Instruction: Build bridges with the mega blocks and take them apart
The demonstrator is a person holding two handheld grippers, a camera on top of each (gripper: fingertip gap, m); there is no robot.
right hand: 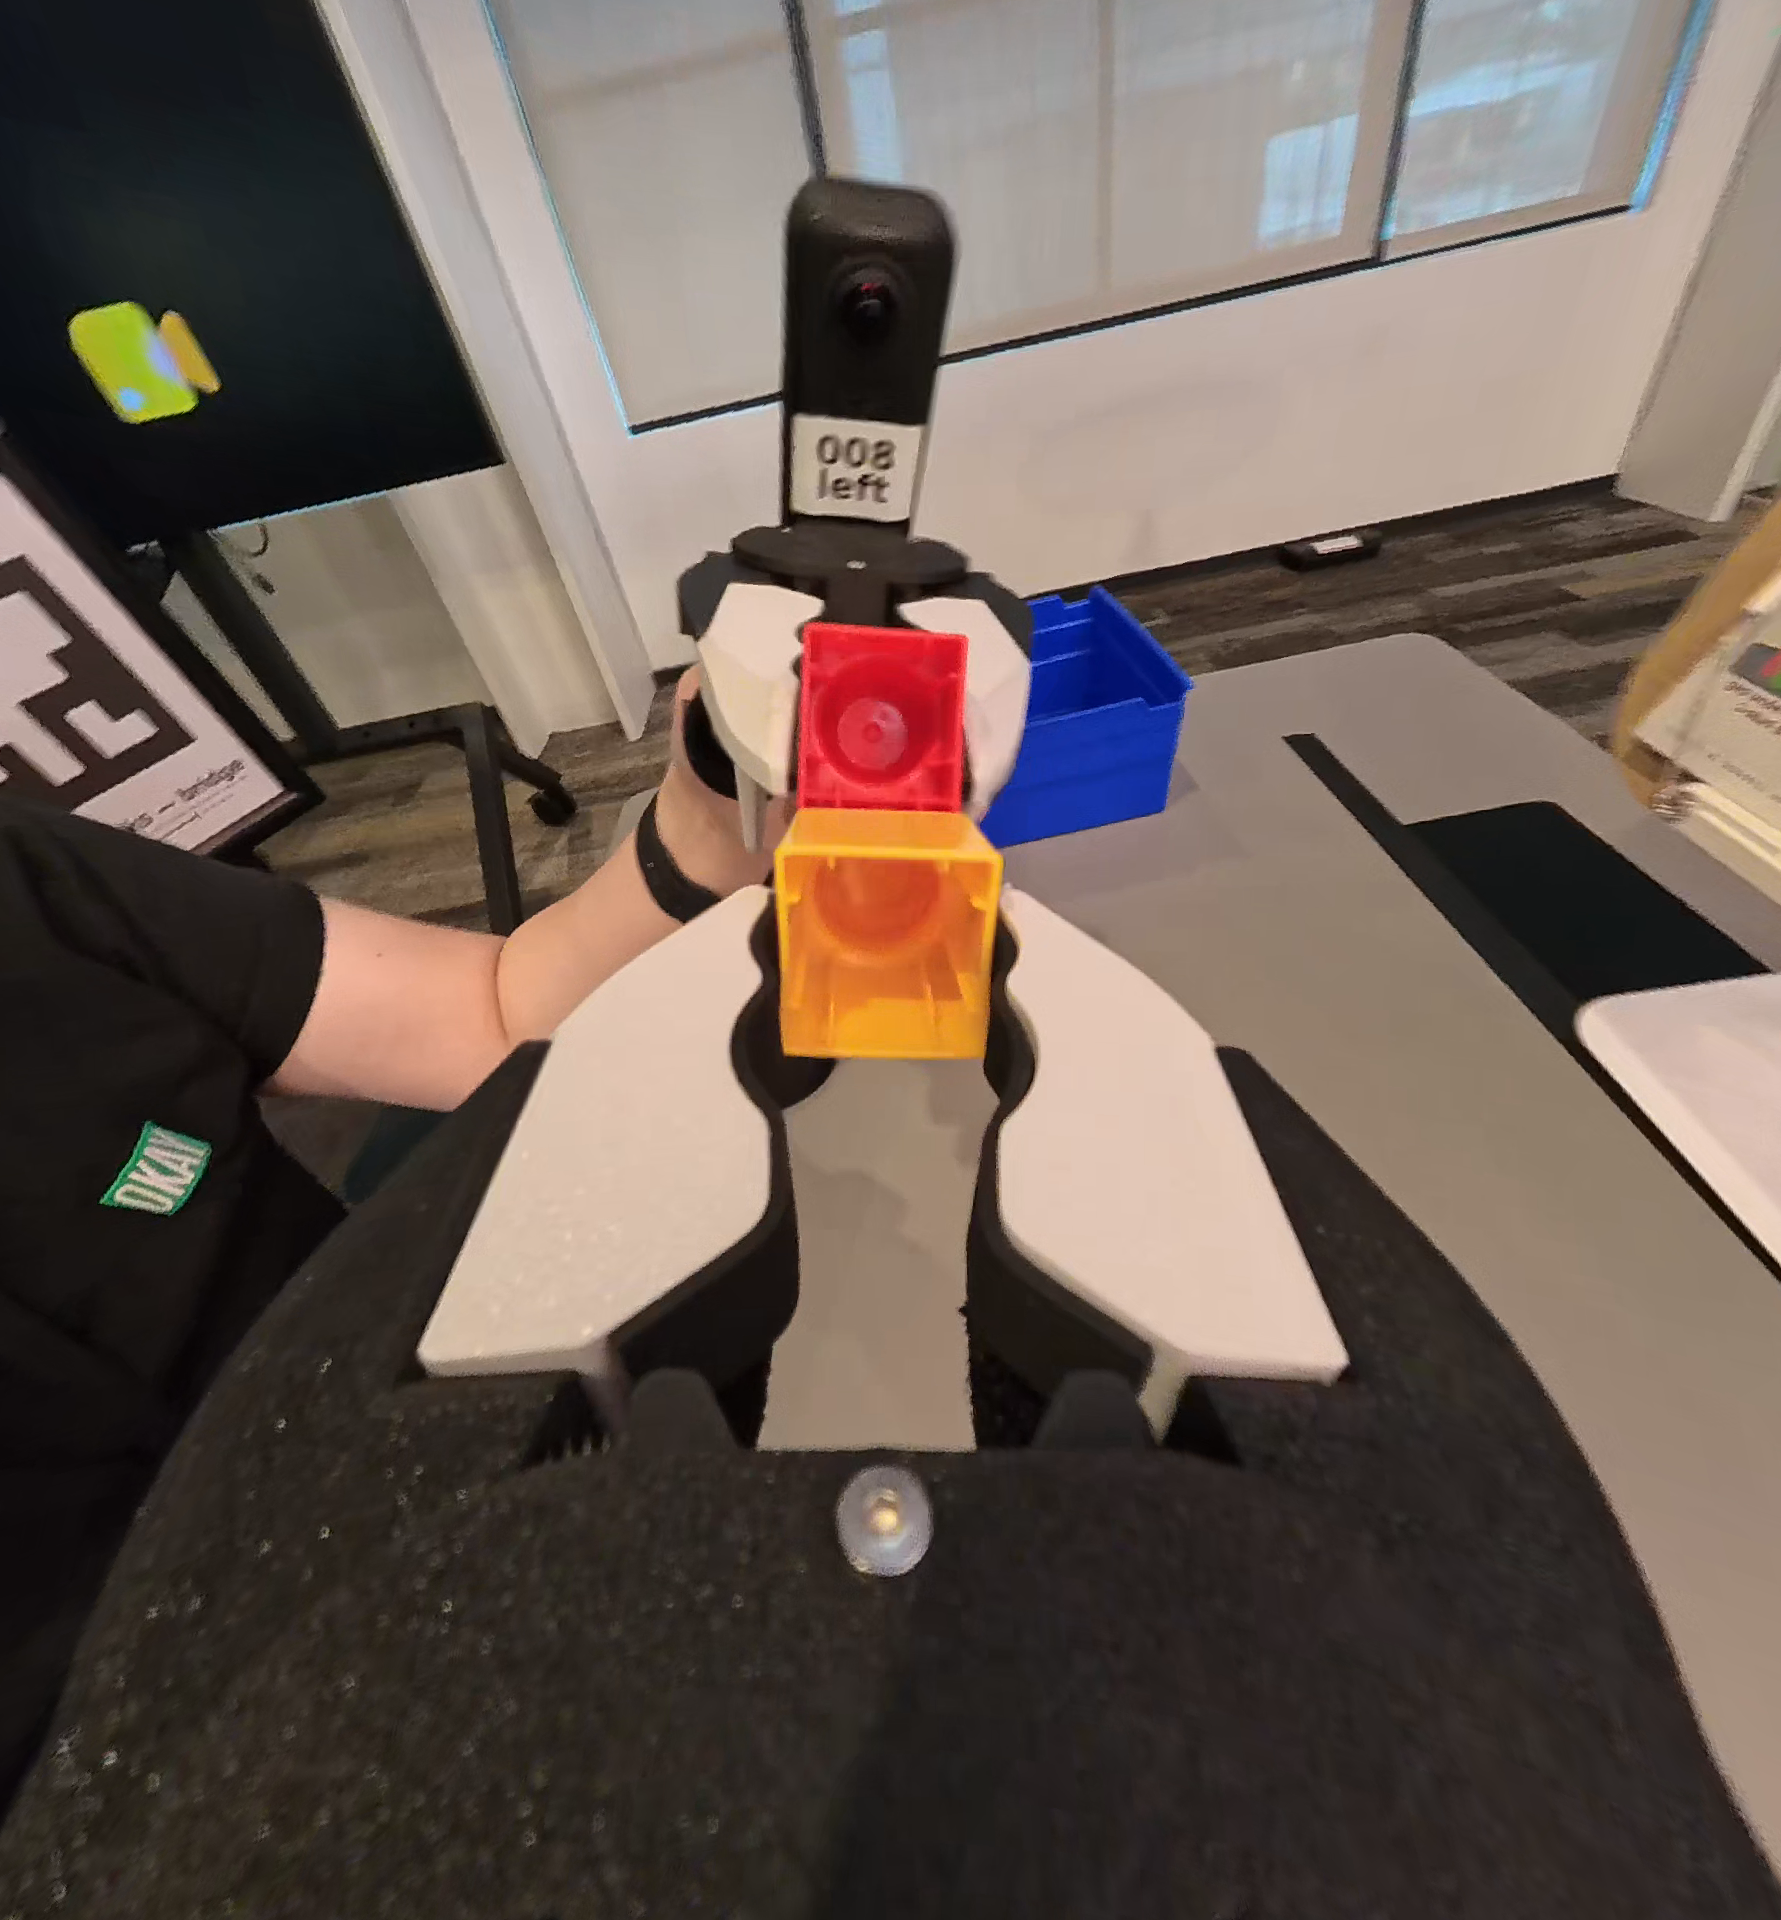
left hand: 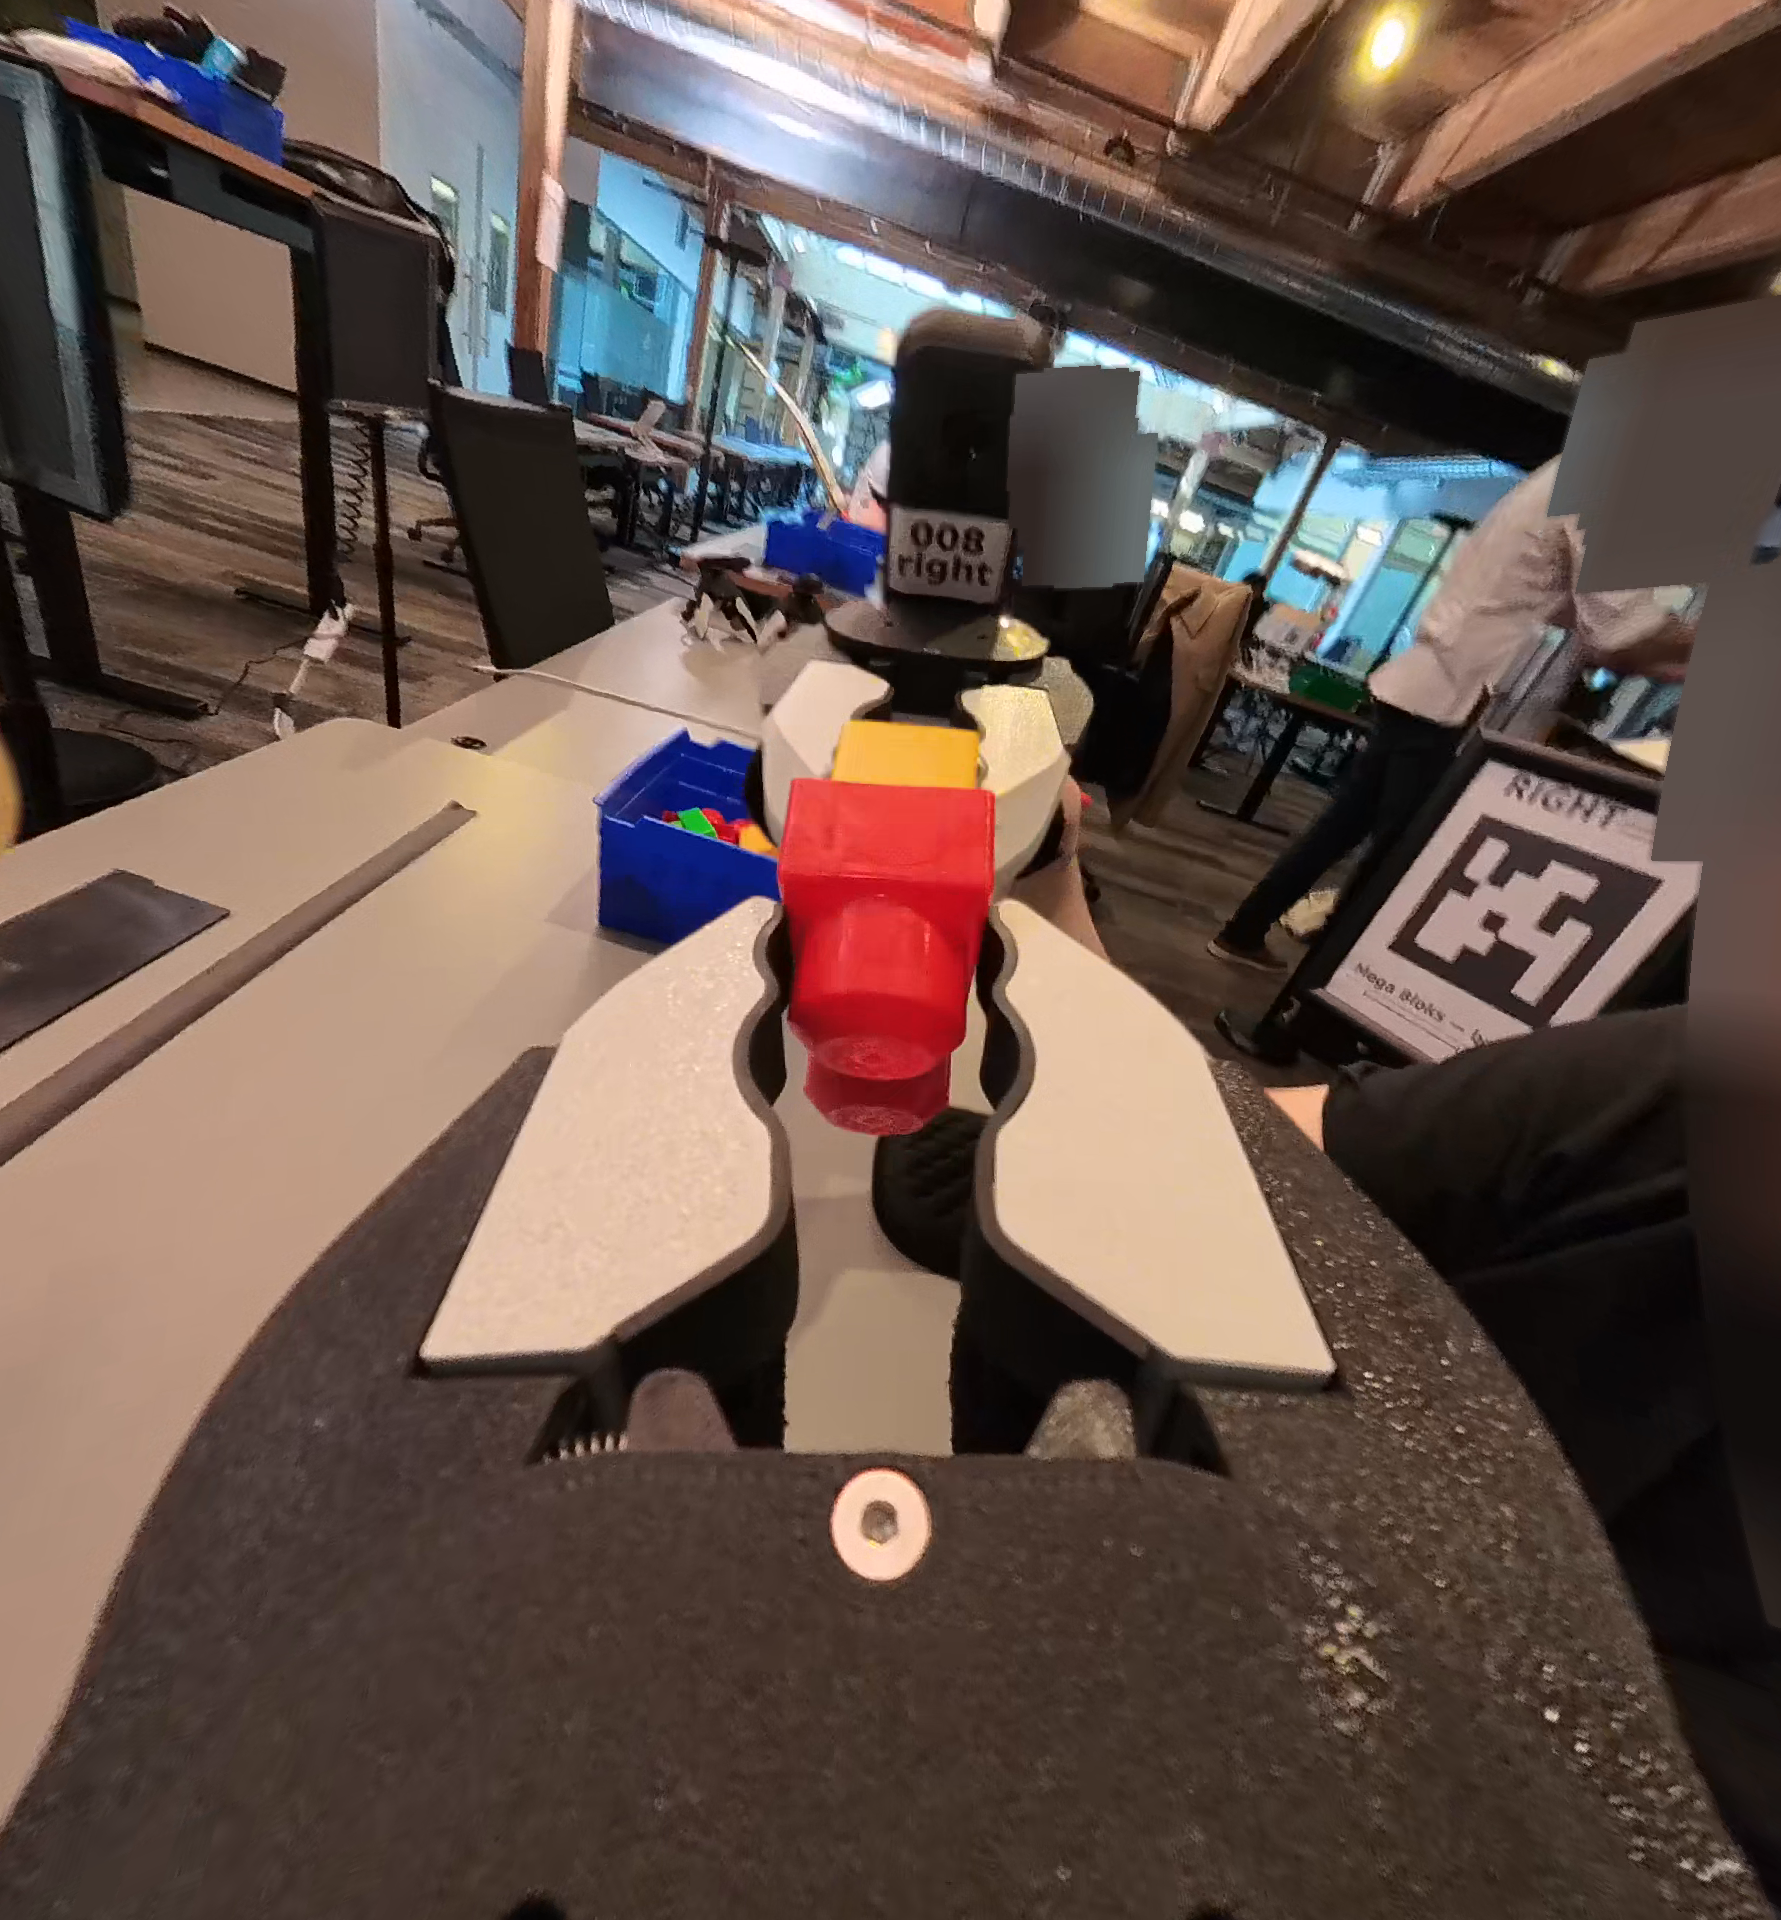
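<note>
- Fingers of the left gripper (left hand: 881,997) clamp one red block (left hand: 881,914); the right gripper (right hand: 884,935) pinches one yellow block (right hand: 886,935).
- Both blocks are held in the air above the counter (left hand: 242,1143), meeting off-centre.
- Pushing them together crooked could twist one loose.
- Beyond, one blue bin (left hand: 673,842) holds more blocks.

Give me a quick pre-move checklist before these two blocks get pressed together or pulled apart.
1. Left gripper shut on red block: ok.
2. Right gripper shut on yellow block: ok.
3. Blocks lined up: not ok, they sit offset in both views.
4. Blocks joined or only touching: cannot tell.
5. Both held above the table: ok.
6. Blue bin off to the side: ok.
</note>
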